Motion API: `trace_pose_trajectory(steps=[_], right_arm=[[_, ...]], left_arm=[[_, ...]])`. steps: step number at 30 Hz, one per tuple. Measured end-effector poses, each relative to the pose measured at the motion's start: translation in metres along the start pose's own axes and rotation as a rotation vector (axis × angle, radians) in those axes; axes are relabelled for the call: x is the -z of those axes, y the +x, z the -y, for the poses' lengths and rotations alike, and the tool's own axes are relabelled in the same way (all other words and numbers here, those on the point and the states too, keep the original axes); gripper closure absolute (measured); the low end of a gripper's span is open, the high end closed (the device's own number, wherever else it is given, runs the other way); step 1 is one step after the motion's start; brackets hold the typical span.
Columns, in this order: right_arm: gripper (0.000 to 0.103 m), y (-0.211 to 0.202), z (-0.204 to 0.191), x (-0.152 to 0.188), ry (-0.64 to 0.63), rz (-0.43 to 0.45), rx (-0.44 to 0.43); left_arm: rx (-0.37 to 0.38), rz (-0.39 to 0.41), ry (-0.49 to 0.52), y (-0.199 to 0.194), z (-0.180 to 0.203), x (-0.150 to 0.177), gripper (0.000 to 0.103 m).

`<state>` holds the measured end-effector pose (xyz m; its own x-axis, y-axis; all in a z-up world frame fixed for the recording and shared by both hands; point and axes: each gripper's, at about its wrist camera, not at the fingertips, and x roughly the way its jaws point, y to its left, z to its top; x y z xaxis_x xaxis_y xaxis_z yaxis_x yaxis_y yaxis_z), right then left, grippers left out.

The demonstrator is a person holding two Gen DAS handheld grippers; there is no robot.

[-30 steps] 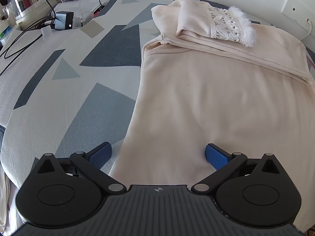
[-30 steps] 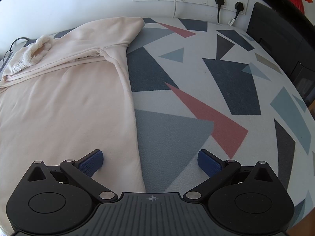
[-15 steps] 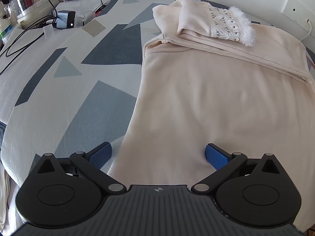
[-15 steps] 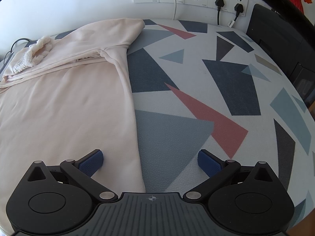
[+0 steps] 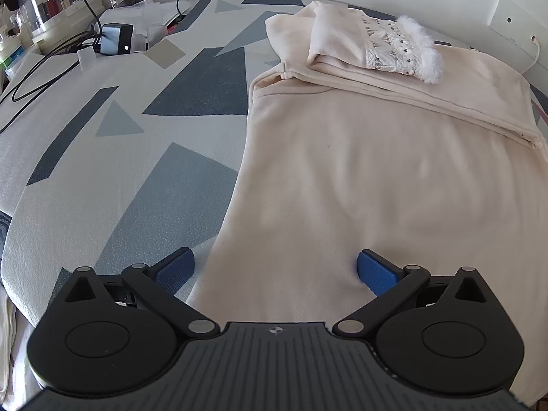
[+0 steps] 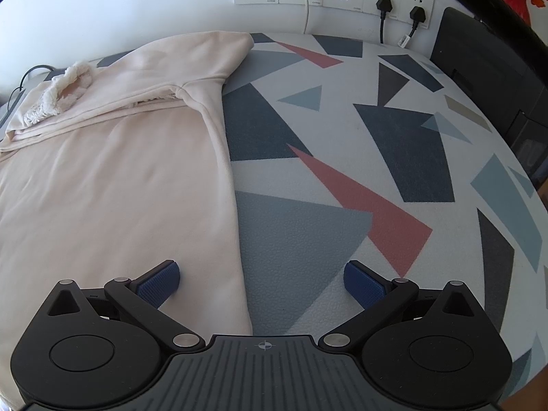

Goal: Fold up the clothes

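A cream garment (image 5: 376, 185) lies flat on a table covered with a geometric-patterned cloth (image 5: 113, 157). Its sleeves are folded across the top, and one cuff with lace and white fluff (image 5: 407, 51) rests on them. My left gripper (image 5: 275, 269) is open and straddles the garment's lower left edge, one blue pad on the cloth, the other on the fabric. My right gripper (image 6: 262, 279) is open too and straddles the garment's (image 6: 113, 188) lower right edge. Neither holds any fabric.
Cables, a charger block (image 5: 116, 39) and clear boxes (image 5: 37, 10) crowd the far left corner. Wall sockets with plugs (image 6: 380, 0) line the back wall. A black unit (image 6: 486, 78) stands at the right. Patterned cloth (image 6: 394, 171) stretches right of the garment.
Both views have shifted only slightly; the left view has crept a little toward the garment. Both grippers stay open and the garment has not moved.
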<state>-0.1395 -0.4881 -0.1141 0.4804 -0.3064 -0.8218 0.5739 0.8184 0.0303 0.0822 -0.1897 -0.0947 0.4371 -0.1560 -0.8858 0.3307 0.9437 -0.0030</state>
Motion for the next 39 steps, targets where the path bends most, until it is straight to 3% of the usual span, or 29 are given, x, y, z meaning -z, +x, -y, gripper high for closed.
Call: trace_pose_trajectory(steps=[21,27,35,39], right_arm=[[0.001,0.001,0.001,-0.001,-0.001,-0.001,-0.001],[0.001,-0.001,0.001,-0.001,0.003,-0.002,0.000],[0.001,-0.018,-0.004,0.019,-0.072,-0.020,-0.057],[0.001,-0.028,-0.006,0.033,-0.095,-0.010,-0.076]], left_arm=[[0.002,0.003,0.002,0.000,-0.001,0.001,0.000],[0.015,-0.035,0.032,0.000,-0.002,0.000,0.000],[0.060,-0.060,0.135,-0.015,-0.006,0.026,0.000],[0.069,-0.066,0.136,-0.021,-0.009,0.038,0.000]])
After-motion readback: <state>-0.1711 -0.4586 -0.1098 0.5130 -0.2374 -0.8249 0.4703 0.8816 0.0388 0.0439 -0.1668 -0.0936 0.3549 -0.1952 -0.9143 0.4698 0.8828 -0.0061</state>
